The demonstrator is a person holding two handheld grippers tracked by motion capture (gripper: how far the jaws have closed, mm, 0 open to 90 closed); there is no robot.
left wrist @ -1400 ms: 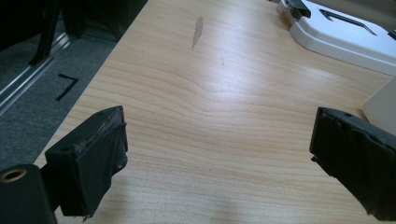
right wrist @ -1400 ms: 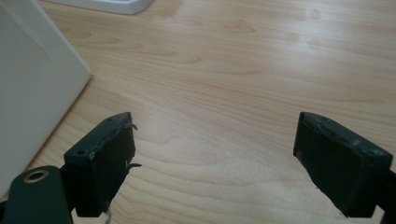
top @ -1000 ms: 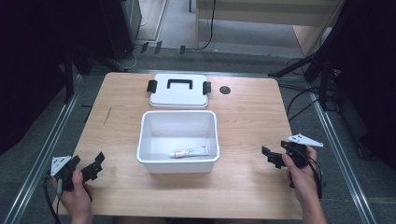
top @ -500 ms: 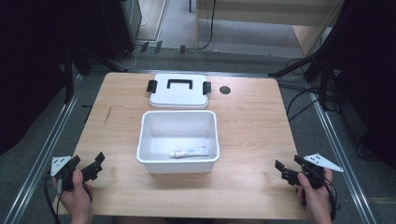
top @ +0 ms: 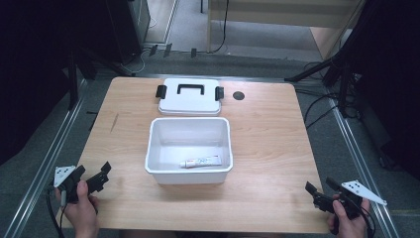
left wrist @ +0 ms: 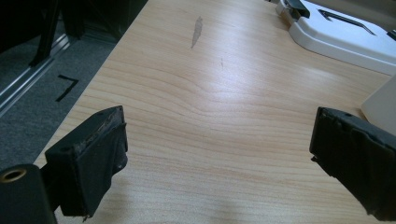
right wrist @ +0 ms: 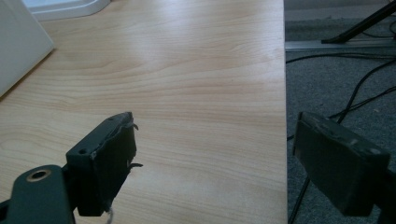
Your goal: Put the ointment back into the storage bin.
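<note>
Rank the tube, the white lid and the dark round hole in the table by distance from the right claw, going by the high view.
From the right claw:
1. Tube, lying inside the white bin, at its near side.
2. Dark round hole, far side of the table, right of the lid.
3. White lid, far side, behind the bin.

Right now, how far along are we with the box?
Done: the tube lies inside the open box. In hand: nothing; the left gripper and right gripper are open at the near table corners. Left: the lid lies behind the box, not yet on it.
</note>
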